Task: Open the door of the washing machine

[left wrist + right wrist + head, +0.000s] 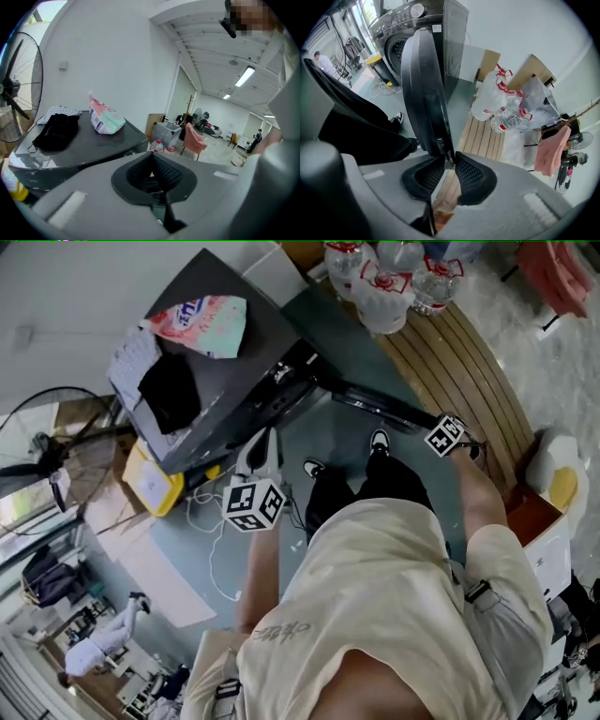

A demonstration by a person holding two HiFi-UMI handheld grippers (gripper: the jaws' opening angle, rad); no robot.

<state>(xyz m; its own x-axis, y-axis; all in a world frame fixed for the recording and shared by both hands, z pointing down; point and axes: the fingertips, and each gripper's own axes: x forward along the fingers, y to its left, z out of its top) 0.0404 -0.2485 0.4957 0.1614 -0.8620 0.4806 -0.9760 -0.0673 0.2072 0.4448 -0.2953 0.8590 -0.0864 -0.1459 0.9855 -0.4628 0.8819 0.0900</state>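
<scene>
You're standing in a big open lab or workshop hall, not a home laundry. The dark grey front-loading washing machine [234, 343], its round dark door [424, 89] swung out, stands alone on a smooth teal floor [347, 442] against a bare white wall. A pink-and-white soft detergent bag [202, 322] lies near the back edge of its top. Beside it, shrink-wrapped clear plastic water bottles [384, 282] crowd one end of a slatted wooden platform [459, 371]. A black wire-caged pedestal fan [18, 89] stands close by. Long white strip lights [245, 76] hang under an exposed-beam ceiling, and beyond a pink fabric-draped chair [193, 139] the hall runs on to furniture and other people.
</scene>
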